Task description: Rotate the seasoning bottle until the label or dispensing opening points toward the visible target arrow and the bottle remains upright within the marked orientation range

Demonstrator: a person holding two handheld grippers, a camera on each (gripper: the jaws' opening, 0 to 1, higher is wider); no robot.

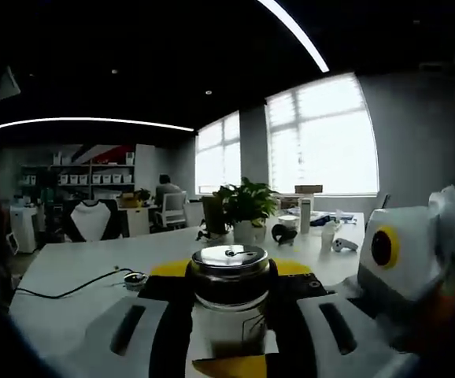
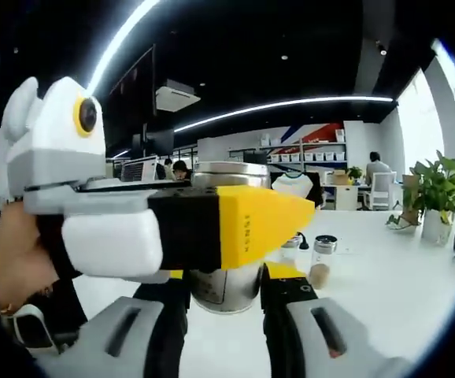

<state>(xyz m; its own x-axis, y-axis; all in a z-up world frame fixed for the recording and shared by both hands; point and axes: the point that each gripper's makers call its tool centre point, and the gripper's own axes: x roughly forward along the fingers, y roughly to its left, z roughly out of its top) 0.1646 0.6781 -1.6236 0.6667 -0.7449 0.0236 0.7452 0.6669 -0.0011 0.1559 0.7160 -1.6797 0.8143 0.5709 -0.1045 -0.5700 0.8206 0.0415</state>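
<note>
At lower centre, we see the seasoning bottle [image 1: 229,287] pinched by both the left hand-held gripper [image 1: 229,319] and right hand-held gripper [image 2: 226,303]. Glass with a steel cap: rigid, slippery, breakable; hold the body.

Glossy metal lid [image 1: 229,257], prob. glass bottle [image 1: 230,315]

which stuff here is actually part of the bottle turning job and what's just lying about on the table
Part of the job:
seasoning bottle, metal lid, held between both grippers
left gripper
right gripper

Just lying about:
potted plant
small glass jar
black cable
white table
</note>
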